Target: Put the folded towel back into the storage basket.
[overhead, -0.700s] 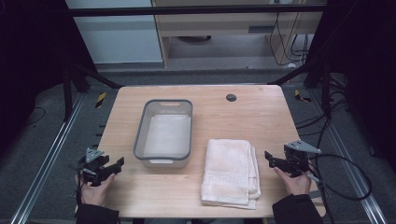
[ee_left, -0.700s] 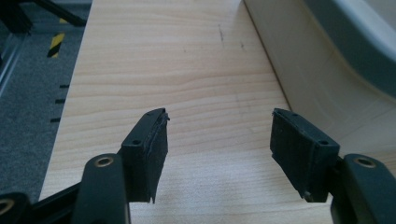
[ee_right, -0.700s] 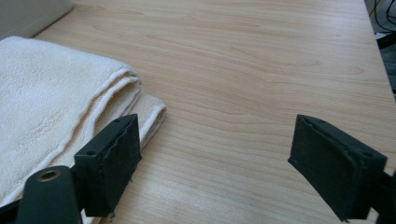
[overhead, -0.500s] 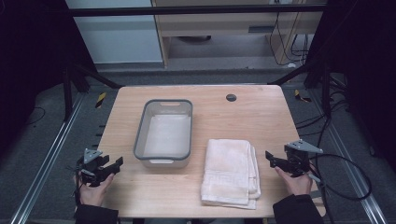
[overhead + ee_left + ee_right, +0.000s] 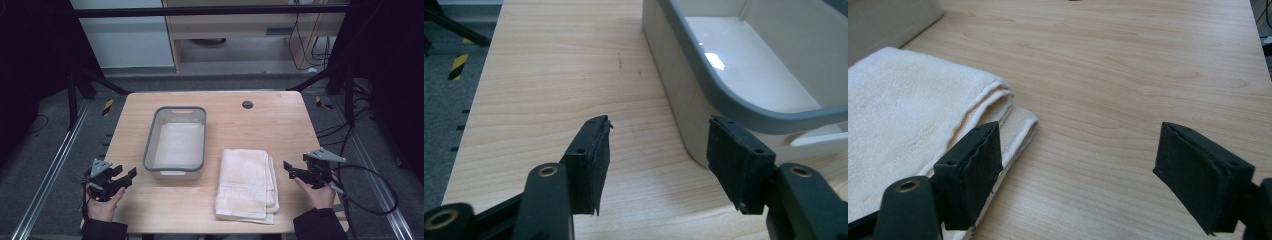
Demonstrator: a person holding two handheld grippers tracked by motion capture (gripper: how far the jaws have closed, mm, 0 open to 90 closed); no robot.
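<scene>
While both hands rest at the near corners, the pale wooden rectangular tabletop [image 5: 265,125] spans the middle of the high view, with a small dark round hole [image 5: 247,104] near its far edge. On its left half sits a grey-rimmed, off-white rectangular plastic tub [image 5: 176,142], long side running away from the person, its inside bare and glossy; in the left gripper view its rounded near corner [image 5: 724,100] rises just beyond the right finger. Beside the tub, toward the near edge, lies a folded cream terry towel [image 5: 247,184] — flat, with stacked layers showing along its right side, apart from the tub. In the right gripper view the towel's folded edge [image 5: 923,125] runs just behind the left finger.

The left gripper [image 5: 119,177], black with a grey three-cornered plate on top, is held by the person's left hand [image 5: 102,205] at the near left corner, fingers spread apart and holding nothing, pointing toward the tub. The right gripper [image 5: 292,169] — held by the right hand [image 5: 320,192] near the right edge — has its fingers wide apart over bare wood, empty, aimed toward the towel, close to it but not touching. A black cable [image 5: 372,192] loops off it past the tabletop's right side.
</scene>
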